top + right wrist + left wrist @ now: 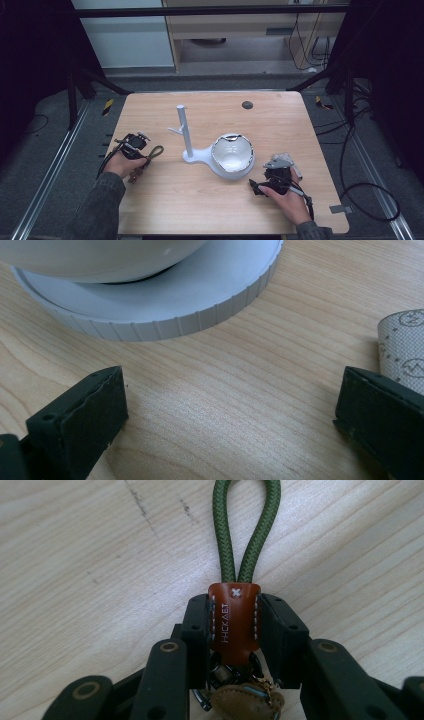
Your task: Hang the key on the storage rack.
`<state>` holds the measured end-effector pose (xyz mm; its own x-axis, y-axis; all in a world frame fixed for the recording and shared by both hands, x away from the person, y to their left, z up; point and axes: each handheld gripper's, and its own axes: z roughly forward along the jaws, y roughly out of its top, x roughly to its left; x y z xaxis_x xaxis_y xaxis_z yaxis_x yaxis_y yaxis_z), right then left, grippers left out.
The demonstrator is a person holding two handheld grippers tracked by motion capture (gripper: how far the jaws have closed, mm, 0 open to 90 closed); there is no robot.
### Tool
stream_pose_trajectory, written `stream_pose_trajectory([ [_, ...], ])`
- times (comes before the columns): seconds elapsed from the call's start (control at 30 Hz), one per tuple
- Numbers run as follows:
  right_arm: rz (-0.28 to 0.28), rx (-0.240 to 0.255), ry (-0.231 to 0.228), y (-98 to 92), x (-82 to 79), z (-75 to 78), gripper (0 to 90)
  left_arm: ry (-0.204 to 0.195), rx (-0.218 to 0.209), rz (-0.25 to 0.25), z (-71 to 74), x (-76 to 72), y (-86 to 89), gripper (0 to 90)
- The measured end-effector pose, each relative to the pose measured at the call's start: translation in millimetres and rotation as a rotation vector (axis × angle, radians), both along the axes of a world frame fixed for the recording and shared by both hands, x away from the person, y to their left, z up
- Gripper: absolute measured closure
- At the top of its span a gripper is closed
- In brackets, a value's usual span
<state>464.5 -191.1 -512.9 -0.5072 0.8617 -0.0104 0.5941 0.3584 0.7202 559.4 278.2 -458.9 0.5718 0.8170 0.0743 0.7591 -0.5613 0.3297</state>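
A keychain lies on the wooden table [210,200] at the left, with a green cord loop [245,535], a brown leather tag [234,630] and a tan charm [245,702]. My left gripper [235,611] is shut on the leather tag, both pads pressing its sides. From above, the left gripper [144,157] sits beside the cord loop [156,151]. My right gripper [256,186] rests low at the right with its jaws wide apart, and nothing is between them. Seen from that gripper [232,390], bare wood lies between the jaws, short of a white ribbed base [165,315].
A white stand [183,130] with an upright post rises mid-table, joined to a white bowl [231,155] on its round base. A small dark disc [246,105] is set near the far edge. A pale patterned piece [402,347] lies by the right jaw.
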Motion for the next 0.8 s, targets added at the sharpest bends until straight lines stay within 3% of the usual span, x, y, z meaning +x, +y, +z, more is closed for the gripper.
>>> stream_pose_trajectory([
  [0.17,0.0,0.0,0.0,0.0,0.0,0.0,0.3,-0.109,-0.057,0.001,23.5,-18.3,5.6,66.0],
  [0.2,0.0,0.0,0.0,0.0,0.0,0.0,0.3,-0.109,-0.057,0.001,23.5,-18.3,5.6,66.0],
  [0.23,0.0,0.0,0.0,0.0,0.0,0.0,0.3,-0.168,-0.098,0.009,33.7,-29.5,8.5,66.0],
  [0.27,0.0,0.0,0.0,0.0,0.0,0.0,0.3,-0.168,-0.098,0.009,33.7,-29.5,8.5,66.0],
  [0.33,0.0,0.0,0.0,0.0,0.0,0.0,0.3,-0.258,-0.151,0.003,46.0,-49.1,9.3,66.0],
  [0.43,0.0,0.0,0.0,0.0,0.0,0.0,0.3,-0.307,-0.192,0.008,51.4,-61.3,9.2,66.1],
  [0.5,0.0,0.0,0.0,0.0,0.0,0.0,0.3,-0.385,-0.24,0.002,58.1,-78.9,6.3,66.1],
  [0.63,0.003,0.001,0.0,-0.1,0.2,-0.1,0.3,-0.456,-0.303,-0.004,64.9,-96.2,0.5,66.1],
  [0.67,0.001,0.002,0.002,0.0,0.1,0.0,0.3,-0.456,-0.303,-0.004,64.9,-96.2,0.5,66.1],
  [0.8,0.003,0.003,0.002,-0.1,0.1,0.1,0.3,-0.521,-0.34,-0.008,70.4,-110.9,-8.4,66.1],
])
